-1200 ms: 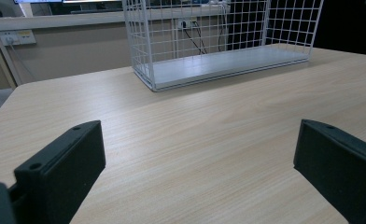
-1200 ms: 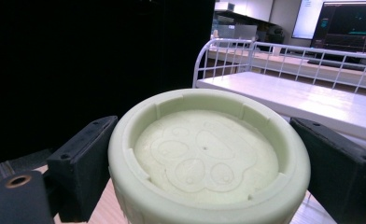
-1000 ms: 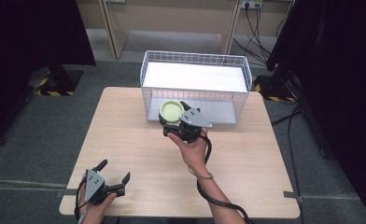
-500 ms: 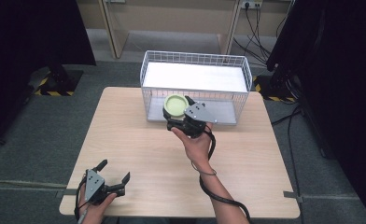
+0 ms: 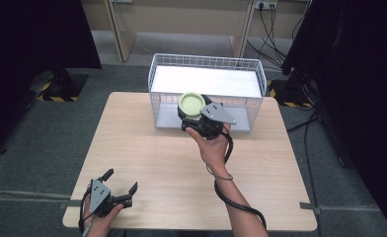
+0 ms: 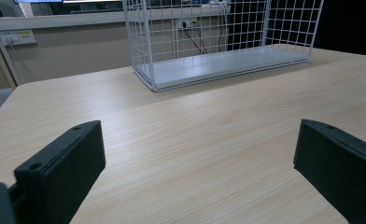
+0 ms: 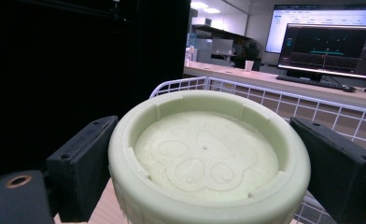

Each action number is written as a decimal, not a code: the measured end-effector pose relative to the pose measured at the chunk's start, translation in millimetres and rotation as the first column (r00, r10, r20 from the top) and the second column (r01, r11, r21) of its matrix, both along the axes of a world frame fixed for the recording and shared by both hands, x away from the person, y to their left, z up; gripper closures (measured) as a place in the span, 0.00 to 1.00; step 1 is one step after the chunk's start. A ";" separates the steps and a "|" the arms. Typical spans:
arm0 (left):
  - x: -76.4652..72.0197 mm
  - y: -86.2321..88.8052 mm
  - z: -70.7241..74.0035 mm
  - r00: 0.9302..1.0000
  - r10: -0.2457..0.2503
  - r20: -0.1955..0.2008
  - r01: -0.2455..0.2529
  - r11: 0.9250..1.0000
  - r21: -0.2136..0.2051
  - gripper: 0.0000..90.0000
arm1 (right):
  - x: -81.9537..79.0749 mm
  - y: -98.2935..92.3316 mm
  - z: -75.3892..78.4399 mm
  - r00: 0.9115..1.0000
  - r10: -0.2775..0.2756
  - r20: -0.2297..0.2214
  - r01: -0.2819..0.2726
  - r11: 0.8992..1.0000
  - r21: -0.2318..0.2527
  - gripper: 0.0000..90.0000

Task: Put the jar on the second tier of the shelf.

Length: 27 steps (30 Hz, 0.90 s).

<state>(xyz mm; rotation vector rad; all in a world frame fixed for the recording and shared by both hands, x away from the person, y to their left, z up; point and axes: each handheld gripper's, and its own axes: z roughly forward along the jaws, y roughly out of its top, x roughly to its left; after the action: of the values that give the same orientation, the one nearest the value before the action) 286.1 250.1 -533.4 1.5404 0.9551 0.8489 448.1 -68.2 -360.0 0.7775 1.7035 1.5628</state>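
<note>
The left gripper (image 6: 197, 172) holds its fingers (image 6: 62, 170) wide apart above the table (image 6: 195, 126), facing the wire basket (image 6: 218, 42).

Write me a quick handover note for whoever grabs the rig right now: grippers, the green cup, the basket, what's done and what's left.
Right gripper: shut on the pale green cup, held up at the front wall of the white wire basket, about level with its rim.
Left gripper: open, holding nothing, low at the near left corner of the table.
Done: cup is grasped and lifted off the table.
Left, most likely: carry it over the rim, lower it onto the basket floor, release. Basket looks empty so far.
</note>
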 end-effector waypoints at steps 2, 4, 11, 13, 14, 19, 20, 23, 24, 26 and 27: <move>0.0 0.1 0.0 1.000 0.000 0.000 0.000 1.000 0.000 0.02 | 1.4 -1.5 2.1 1.000 -0.005 0.001 0.005 1.000 0.001 0.13; 0.1 -0.1 0.0 1.000 0.000 0.001 0.000 1.000 -0.004 0.02 | 2.8 -3.0 3.7 1.000 -0.011 0.000 0.011 1.000 0.005 0.13; 0.1 0.1 0.0 1.000 0.000 0.000 0.000 1.000 0.000 0.02 | 7.2 -8.3 8.3 1.000 -0.029 0.003 0.029 1.000 0.007 0.13; 0.0 0.1 0.0 1.000 0.000 -0.001 0.000 1.000 -0.001 0.02 | 8.2 -9.6 9.8 0.999 -0.033 0.006 0.033 0.999 0.004 0.13; 0.0 0.1 0.0 1.000 0.000 -0.001 0.000 1.000 -0.001 0.02 | 8.2 -9.6 9.8 0.999 -0.033 0.006 0.033 0.999 0.004 0.13; 0.0 0.4 0.0 1.000 0.000 0.001 0.000 1.000 0.000 0.02 | 13.6 -14.4 13.9 0.999 -0.052 0.002 0.052 0.999 0.003 0.13; 0.0 0.3 0.0 1.000 0.000 0.000 0.000 1.000 -0.002 0.02 | 14.6 -15.4 14.3 0.998 -0.055 0.003 0.055 0.998 0.003 0.13; 0.1 0.3 0.0 1.000 -0.001 -0.001 0.001 1.000 -0.001 0.02 | 18.1 -18.8 16.4 0.998 -0.068 0.000 0.068 0.998 0.005 0.13; 0.1 0.3 0.0 1.000 -0.001 -0.001 0.001 1.000 -0.001 0.02 | 19.2 -19.9 17.1 0.997 -0.071 0.000 0.071 0.997 0.004 0.13; 0.1 0.3 0.0 1.000 -0.001 -0.001 0.001 1.000 -0.001 0.02 | 20.7 -21.1 18.0 0.997 -0.076 -0.001 0.076 0.997 0.002 0.13; 0.1 0.3 0.0 1.000 -0.001 -0.001 0.001 1.000 0.000 0.02 | 23.0 -22.7 19.4 0.997 -0.083 -0.003 0.083 0.997 0.003 0.13</move>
<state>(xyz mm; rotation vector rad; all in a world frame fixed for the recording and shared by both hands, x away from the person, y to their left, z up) 286.2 250.5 -533.4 1.5410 0.9552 0.8472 471.1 -90.9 -340.6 0.8413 1.6505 1.5087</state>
